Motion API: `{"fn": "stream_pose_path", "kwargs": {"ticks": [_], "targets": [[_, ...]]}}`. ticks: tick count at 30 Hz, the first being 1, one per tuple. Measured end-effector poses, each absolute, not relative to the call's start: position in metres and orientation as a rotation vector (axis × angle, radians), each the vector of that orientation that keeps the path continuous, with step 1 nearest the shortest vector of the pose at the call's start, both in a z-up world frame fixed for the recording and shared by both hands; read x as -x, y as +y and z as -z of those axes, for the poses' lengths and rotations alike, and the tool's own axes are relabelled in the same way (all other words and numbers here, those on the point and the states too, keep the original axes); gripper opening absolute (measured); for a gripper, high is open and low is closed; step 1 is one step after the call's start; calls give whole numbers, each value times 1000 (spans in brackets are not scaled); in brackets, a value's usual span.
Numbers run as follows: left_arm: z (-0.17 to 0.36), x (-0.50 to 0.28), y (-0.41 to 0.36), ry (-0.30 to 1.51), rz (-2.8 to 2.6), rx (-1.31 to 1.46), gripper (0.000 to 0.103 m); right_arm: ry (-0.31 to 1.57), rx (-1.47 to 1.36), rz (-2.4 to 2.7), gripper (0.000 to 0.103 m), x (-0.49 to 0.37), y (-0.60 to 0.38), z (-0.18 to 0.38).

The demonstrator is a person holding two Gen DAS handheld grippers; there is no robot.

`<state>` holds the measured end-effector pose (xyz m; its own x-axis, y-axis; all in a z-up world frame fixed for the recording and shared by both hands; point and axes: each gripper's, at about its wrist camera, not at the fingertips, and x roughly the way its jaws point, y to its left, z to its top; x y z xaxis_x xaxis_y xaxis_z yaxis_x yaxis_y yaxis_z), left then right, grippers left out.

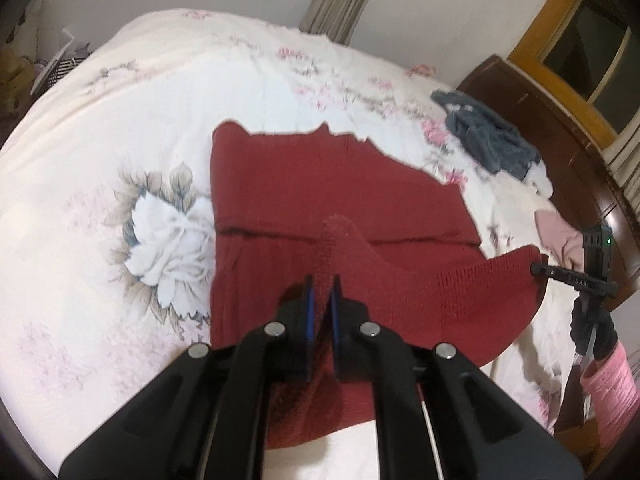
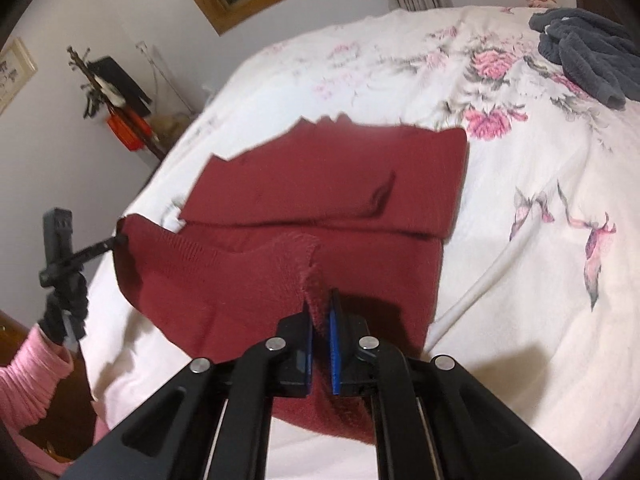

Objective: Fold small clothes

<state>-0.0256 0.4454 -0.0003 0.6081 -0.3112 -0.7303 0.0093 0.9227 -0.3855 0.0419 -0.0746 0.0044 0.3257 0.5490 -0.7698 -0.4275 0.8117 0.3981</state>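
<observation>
Two wrist views cover the same bed from opposite sides. The left wrist view shows the left gripper (image 1: pixel 323 280) with its blue-padded fingers (image 1: pixel 309 308) pinched narrow on a raised ridge of the red knit garment (image 1: pixel 320 184), and at 3 o'clock it catches the right gripper (image 1: pixel 538 267) biting the garment's ribbed corner, with a gloved hand (image 1: pixel 592 328) and pink sleeve (image 1: pixel 612 396) below it. The right wrist view shows the right gripper (image 2: pixel 319 298) clamped narrow on the ribbed hem, and at 9 o'clock the left gripper (image 2: pixel 120 238) holding the other lifted corner

The garment lies at the centre of the bed, its far part flat with a jagged, blurred top edge, a fold line running across its middle, and the near edge lifted between the two grippers. The knit is dark red with a ribbed band

The bedspread (image 1: pixel 120 100) is cream with pink flowers and one large white bloom (image 1: pixel 164 232) at 9 o'clock in the left view. A dark grey garment (image 1: pixel 484 132) sits crumpled at 2 o'clock near a dark wooden headboard (image 1: pixel 560 128); a pale pink cloth (image 1: pixel 560 236) lies below it. Only the right view shows a white cord (image 2: pixel 492 268) at 3 o'clock and a cluttered corner (image 2: pixel 116 96) at 10 o'clock. White walls and wood-framed windows (image 1: pixel 580 40) surround the bed
</observation>
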Motion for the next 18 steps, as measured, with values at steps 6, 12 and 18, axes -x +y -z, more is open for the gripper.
{"fn": "stream_pose_path", "kwargs": {"ticks": [6,12,18], "targets": [[-29,-1,450,826,146,362,5,1007,-143,-617,6,-72,-73,-35],[-49,-51,457,776,116,362,5,996,-110,-558,6,-123,-65,-55],[-53,-112,467,752,64,330,5,1021,-129,-496,6,-188,-53,-55]]}}
